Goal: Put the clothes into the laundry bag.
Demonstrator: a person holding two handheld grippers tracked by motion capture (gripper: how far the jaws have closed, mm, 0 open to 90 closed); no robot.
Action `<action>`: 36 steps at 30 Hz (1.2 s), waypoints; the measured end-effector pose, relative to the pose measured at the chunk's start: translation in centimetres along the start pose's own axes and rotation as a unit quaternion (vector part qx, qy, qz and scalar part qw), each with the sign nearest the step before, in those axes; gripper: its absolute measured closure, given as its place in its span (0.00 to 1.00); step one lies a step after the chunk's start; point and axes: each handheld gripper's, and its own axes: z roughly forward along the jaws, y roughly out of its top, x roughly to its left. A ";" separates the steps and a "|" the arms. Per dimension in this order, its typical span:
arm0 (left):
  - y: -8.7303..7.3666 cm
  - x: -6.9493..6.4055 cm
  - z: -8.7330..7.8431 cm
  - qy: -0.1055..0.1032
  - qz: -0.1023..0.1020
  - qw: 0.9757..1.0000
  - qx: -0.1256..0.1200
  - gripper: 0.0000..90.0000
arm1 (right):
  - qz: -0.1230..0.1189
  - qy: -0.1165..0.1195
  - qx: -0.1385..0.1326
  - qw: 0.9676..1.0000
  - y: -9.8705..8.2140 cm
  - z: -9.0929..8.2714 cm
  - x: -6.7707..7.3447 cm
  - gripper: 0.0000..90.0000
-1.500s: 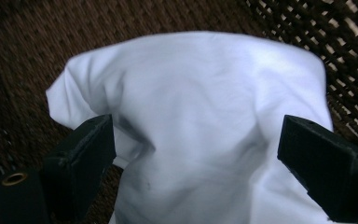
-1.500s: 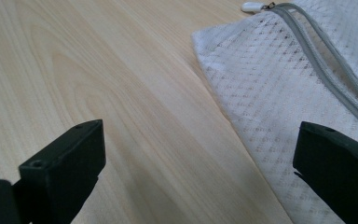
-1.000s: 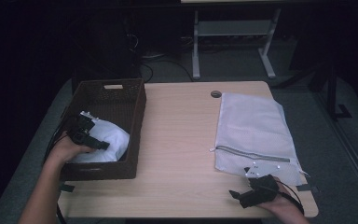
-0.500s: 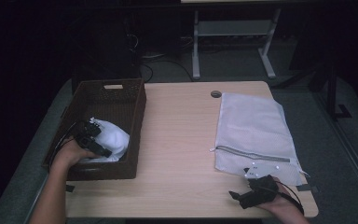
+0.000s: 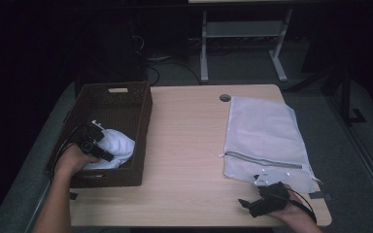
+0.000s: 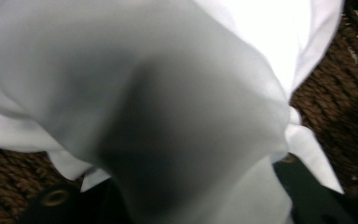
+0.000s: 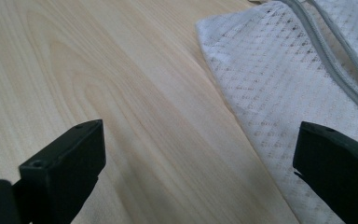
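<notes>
A white cloth lies bunched in the near end of a dark woven basket at the table's left. My left gripper reaches into the basket. Its jaws have just been closing, and a fold of the cloth is pinched between them in the left gripper view, hiding most of the left gripper. My right gripper rests at the table's front right edge, open, pointing left. The right gripper has bare wood between its jaws, beside the corner of a white mesh zip bag.
The mesh bag lies flat on the right half of the light wooden table, zipper toward me. A round cable hole sits near the far edge. Desk legs and cables stand on the dark floor beyond.
My left gripper has pressed a little further into the white cloth and its jaws have closed on a fold. The right hand has not moved.
</notes>
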 end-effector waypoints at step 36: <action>3.1 -2.9 -11.5 -0.004 0.009 0.991 -0.131 0.76 | 0.005 0.000 -0.001 1.000 0.0 -0.1 -0.1 0.03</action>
